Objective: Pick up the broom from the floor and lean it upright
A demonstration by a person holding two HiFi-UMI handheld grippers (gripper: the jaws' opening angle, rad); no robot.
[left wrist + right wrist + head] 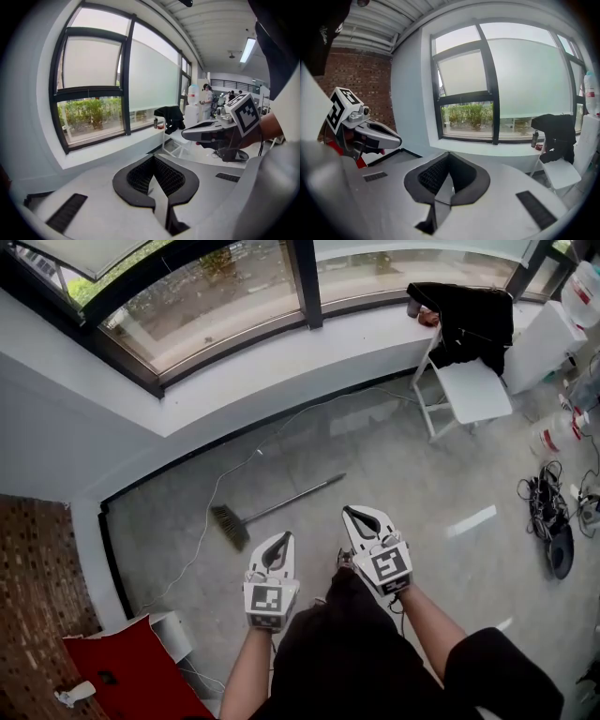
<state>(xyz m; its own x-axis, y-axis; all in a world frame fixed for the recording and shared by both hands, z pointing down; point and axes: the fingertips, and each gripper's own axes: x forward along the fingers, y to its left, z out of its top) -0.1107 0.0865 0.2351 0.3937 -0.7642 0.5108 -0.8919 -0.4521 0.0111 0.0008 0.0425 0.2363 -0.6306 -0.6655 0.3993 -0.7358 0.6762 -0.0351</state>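
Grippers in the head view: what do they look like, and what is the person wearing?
The left gripper and right gripper are white, tapering shells with black ribbed pads lining the jaws. Each bears a cube of black-and-white square markers. The person wears a black short-sleeved top.

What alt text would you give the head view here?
A long-handled broom with a dark brush head lies flat on the grey floor below a curved window. Nearer the camera, a person holds the white left tongs and right tongs, both shut and empty; a white folding chair draped with black cloth stands upper right.
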